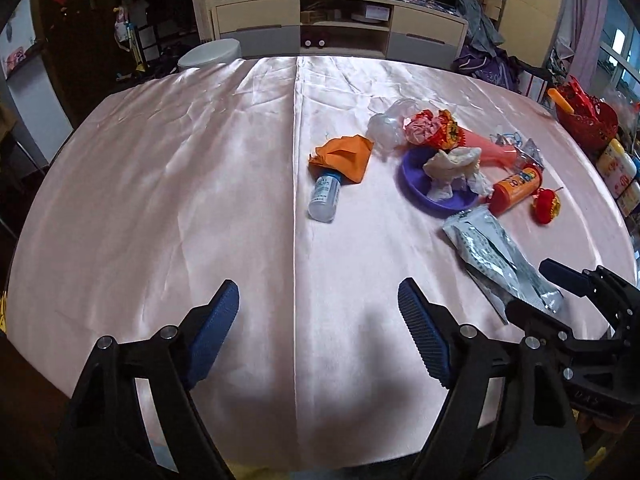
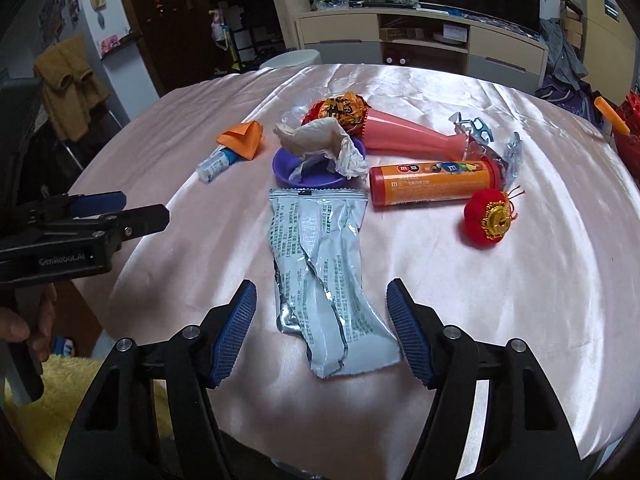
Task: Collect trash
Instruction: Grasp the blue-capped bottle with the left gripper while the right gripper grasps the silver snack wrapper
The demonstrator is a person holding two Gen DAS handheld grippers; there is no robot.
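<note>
The crumpled silver foil wrapper (image 2: 320, 276) lies lengthwise between the wide-open, empty right gripper (image 2: 322, 330), nearer than the equally open, empty left gripper (image 1: 318, 334).

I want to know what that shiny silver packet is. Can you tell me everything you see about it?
The silver packet is a flat, crinkled foil wrapper, grey-silver with small printed text and a seam down its length. It looks empty, and its near end looks torn open and ragged. It lies flat on the pink satin tablecloth, its far end close to the purple dish. Its near end sits between the open fingers of the right hand-held gripper, which do not touch it.
</note>
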